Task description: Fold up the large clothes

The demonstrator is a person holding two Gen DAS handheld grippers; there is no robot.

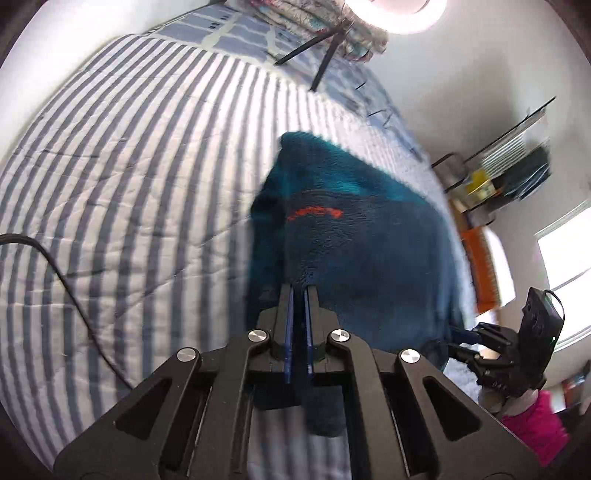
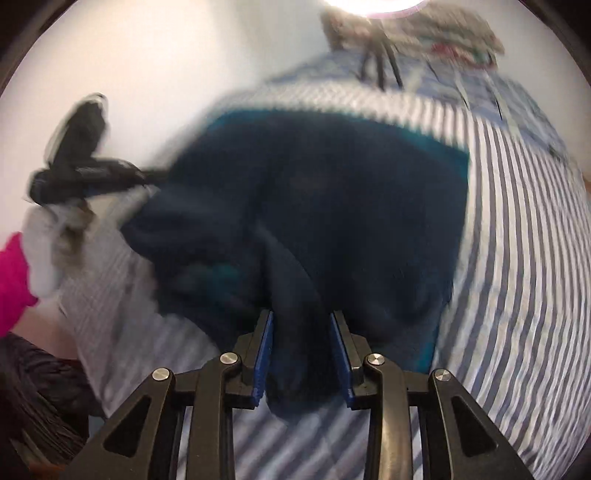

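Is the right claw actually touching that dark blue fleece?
Touching. The right wrist view shows a fold of the fleece bunched between the right claw's blue pads.

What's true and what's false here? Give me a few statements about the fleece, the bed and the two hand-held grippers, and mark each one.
1. The fleece garment is dark blue with teal parts. True.
2. It lies on a plain white sheet. False: the bedspread is striped blue and white.
3. The left hand-held gripper has its jaws nearly together. True.
4. The right hand-held gripper has nothing between its fingers. False: a fold of the fleece sits between them.
5. The fleece carries an orange-red mark. True.
6. A green pillow lies at the head of the bed. False: a patterned, multicoloured bundle of fabric lies there.
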